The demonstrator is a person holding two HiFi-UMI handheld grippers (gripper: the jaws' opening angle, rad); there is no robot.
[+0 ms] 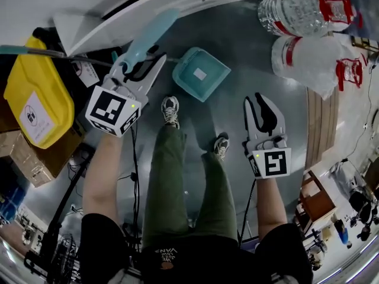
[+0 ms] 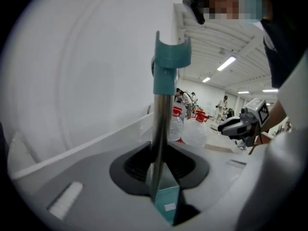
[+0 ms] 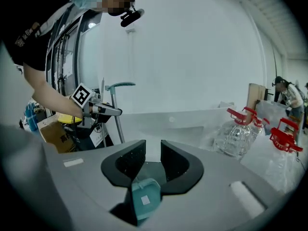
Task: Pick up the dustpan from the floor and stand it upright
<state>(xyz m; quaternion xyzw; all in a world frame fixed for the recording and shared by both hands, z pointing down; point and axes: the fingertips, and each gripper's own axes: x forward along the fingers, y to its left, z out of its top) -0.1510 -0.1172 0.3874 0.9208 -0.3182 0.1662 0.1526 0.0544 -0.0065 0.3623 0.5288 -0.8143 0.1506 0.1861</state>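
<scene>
The dustpan stands roughly upright in front of the person's feet. Its teal pan (image 1: 201, 73) is low near the floor, and its metal pole (image 2: 161, 129) rises to a teal handle (image 1: 148, 37). My left gripper (image 1: 141, 61) is shut on the pole, with the handle's top (image 2: 171, 61) above the jaws and the pan (image 2: 166, 201) below them. My right gripper (image 1: 263, 114) hangs apart at the right, open and holding nothing. In the right gripper view the pan (image 3: 144, 198) shows far below the gap of the right gripper (image 3: 153, 160), and the left gripper (image 3: 103, 109) is at the left.
A yellow container (image 1: 32, 99) and cardboard boxes (image 1: 35, 158) stand at the left. Large water bottles (image 1: 302, 10) with red caps lie at the upper right beside a wooden board (image 1: 323, 123). A white wall panel (image 1: 177, 5) runs behind the dustpan. The person's shoes (image 1: 170, 110) are just below the pan.
</scene>
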